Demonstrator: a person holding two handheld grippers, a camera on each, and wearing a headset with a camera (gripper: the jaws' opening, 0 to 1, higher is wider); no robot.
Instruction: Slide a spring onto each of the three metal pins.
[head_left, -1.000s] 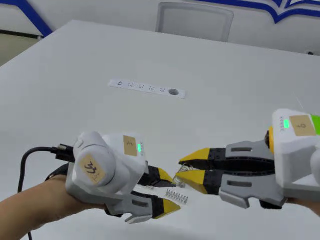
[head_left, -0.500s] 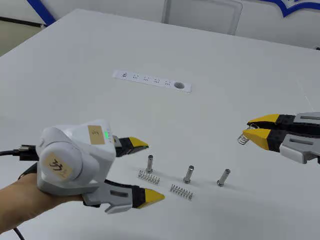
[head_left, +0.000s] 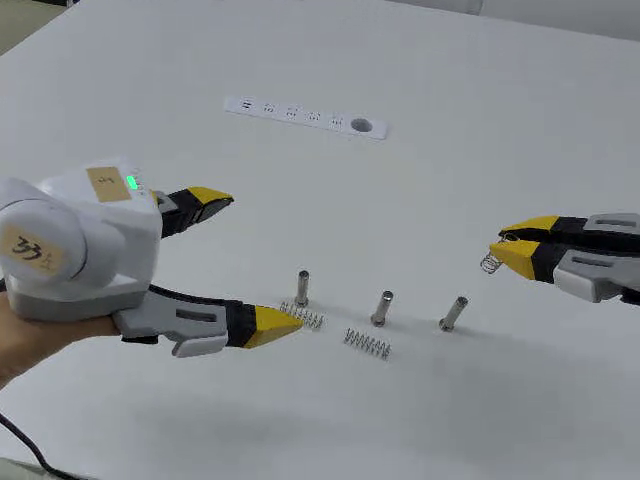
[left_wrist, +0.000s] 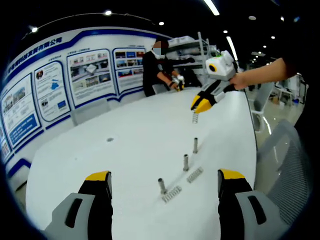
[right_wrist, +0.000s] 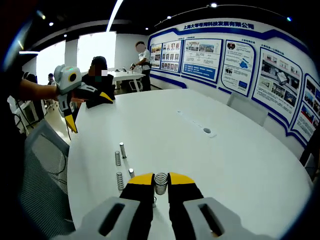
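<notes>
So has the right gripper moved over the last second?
Yes: the right gripper, holding a spring, has swung rightward, judged against the power strip.

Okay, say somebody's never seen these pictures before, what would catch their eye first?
Most likely the right gripper, off to the right in the head view, pinching a small spring between its yellow-tipped fingers above the white table. Next, the three metal pins standing upright in a row mid-table, all bare, with two loose springs lying beside them. The left gripper hovers wide open near the leftmost pin.
</notes>
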